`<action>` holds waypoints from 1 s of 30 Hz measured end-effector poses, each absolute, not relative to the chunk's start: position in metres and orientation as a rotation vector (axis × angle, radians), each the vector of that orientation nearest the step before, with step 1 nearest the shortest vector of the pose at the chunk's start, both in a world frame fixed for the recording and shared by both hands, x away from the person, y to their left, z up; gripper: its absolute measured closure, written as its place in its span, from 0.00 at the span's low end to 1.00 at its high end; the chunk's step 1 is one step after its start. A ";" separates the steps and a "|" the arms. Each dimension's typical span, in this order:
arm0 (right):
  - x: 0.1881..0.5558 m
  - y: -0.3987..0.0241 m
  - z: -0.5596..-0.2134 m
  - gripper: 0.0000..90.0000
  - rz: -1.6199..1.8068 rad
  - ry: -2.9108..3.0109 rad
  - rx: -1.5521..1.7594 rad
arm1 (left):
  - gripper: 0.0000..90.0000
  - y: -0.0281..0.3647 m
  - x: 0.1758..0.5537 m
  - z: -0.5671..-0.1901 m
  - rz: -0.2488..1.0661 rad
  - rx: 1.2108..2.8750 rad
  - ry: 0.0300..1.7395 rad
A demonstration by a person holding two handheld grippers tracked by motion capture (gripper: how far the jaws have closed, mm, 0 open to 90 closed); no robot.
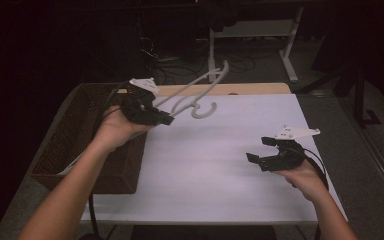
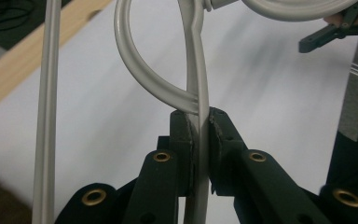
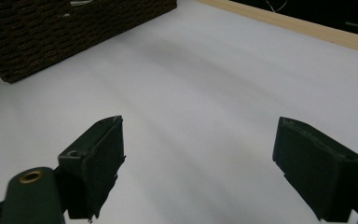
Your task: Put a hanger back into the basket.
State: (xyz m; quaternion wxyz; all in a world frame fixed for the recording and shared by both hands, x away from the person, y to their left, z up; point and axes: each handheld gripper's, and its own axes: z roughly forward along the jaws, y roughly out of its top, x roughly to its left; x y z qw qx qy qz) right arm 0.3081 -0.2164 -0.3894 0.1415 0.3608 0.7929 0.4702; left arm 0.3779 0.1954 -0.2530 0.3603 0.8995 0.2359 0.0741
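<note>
Presently the left gripper (image 1: 167, 119) is clamped on the grey plastic hanger (image 1: 196, 92), held aloft over the table (image 1: 220, 165) beside the basket (image 1: 67, 140). Judged light, rigid and smooth; grip on the flat bar suits. Right gripper (image 1: 258, 149) stands wide, empty.

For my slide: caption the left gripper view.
Left gripper shut on a grey plastic hanger above the white table.

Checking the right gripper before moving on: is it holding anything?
No, the right gripper has its jaws wide apart over bare white table.
</note>
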 end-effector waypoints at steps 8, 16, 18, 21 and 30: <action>0.308 -0.212 -0.392 0.16 1.343 2.297 1.042 | 0.91 0.280 0.381 -0.239 0.246 2.301 0.714; 0.311 -0.213 -0.395 0.16 1.327 2.296 1.056 | 0.91 0.349 0.381 -0.262 0.225 2.262 0.851; 0.312 -0.213 -0.395 0.16 1.324 2.296 1.055 | 0.91 0.360 0.379 -0.269 0.216 2.258 0.870; 0.312 -0.214 -0.395 0.16 1.322 2.293 1.064 | 0.91 0.373 0.375 -0.279 0.205 2.260 0.888; 0.313 -0.215 -0.395 0.16 1.313 2.286 1.067 | 0.91 0.402 0.369 -0.303 0.172 2.248 0.947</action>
